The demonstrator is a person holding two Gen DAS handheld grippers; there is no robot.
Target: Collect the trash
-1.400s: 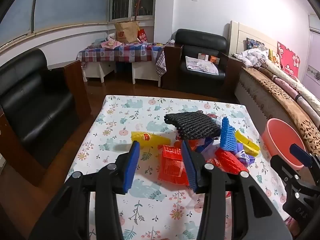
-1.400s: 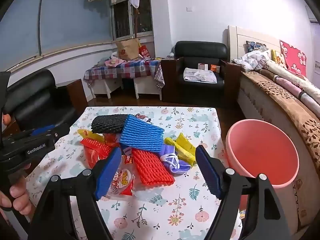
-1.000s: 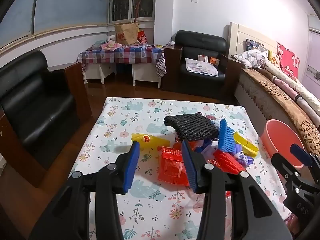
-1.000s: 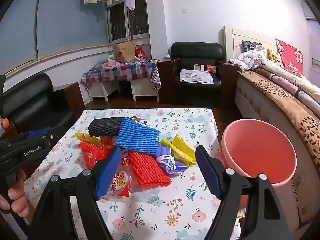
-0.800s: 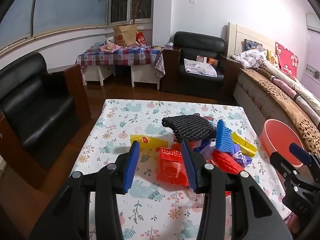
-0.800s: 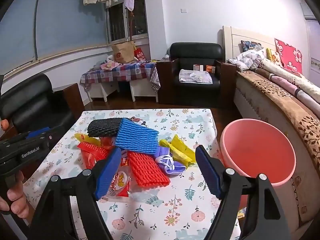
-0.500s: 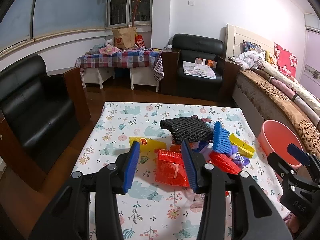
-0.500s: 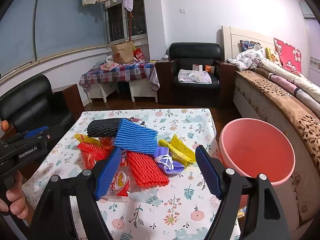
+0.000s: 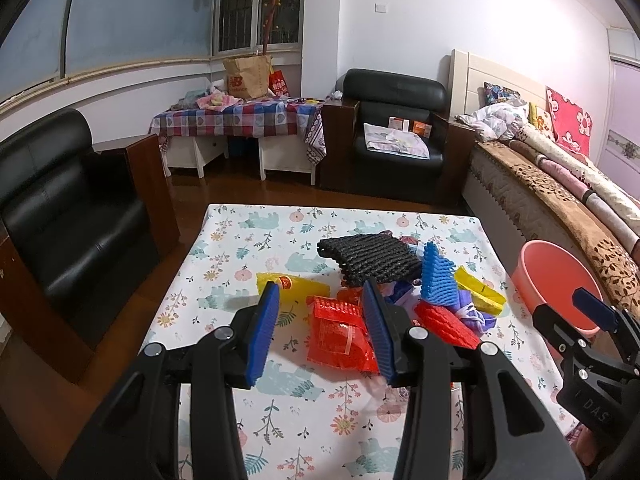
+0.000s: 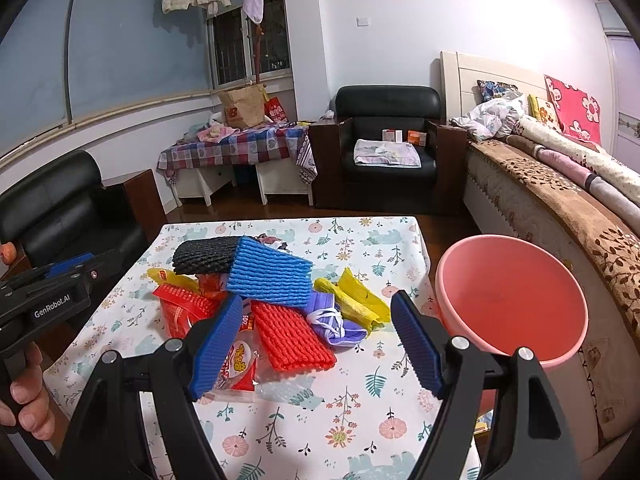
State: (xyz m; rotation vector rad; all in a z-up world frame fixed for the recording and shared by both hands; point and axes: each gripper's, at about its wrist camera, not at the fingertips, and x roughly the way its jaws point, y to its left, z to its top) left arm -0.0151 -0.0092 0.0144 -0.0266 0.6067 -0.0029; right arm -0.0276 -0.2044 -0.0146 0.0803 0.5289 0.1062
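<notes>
A heap of trash lies mid-table: black foam net [image 9: 370,258], blue foam net [image 10: 270,276], red foam net [image 10: 292,336], red wrapper [image 9: 340,334], yellow bags [image 10: 356,294], a purple mask [image 10: 334,322] and a snack packet [image 10: 238,362]. My left gripper [image 9: 320,330] hovers open over the table's near side, the red wrapper seen between its blue pads, nothing gripped. My right gripper [image 10: 316,344] also stands open above the heap's near edge, holding nothing. A pink basin [image 10: 512,300] sits just off the table's right edge.
The table wears a floral cloth [image 10: 304,420]. A black sofa [image 9: 60,208] stands to the left, a bed with a brown cover [image 10: 560,200] to the right, an armchair [image 10: 386,148] and a checked side table [image 10: 236,144] at the back. A hand [image 10: 24,396] grips the left tool.
Both views have drawn back and tipped up slightly, so the heap sits a little farther off. Both grippers keep the same opening. The trash has not moved.
</notes>
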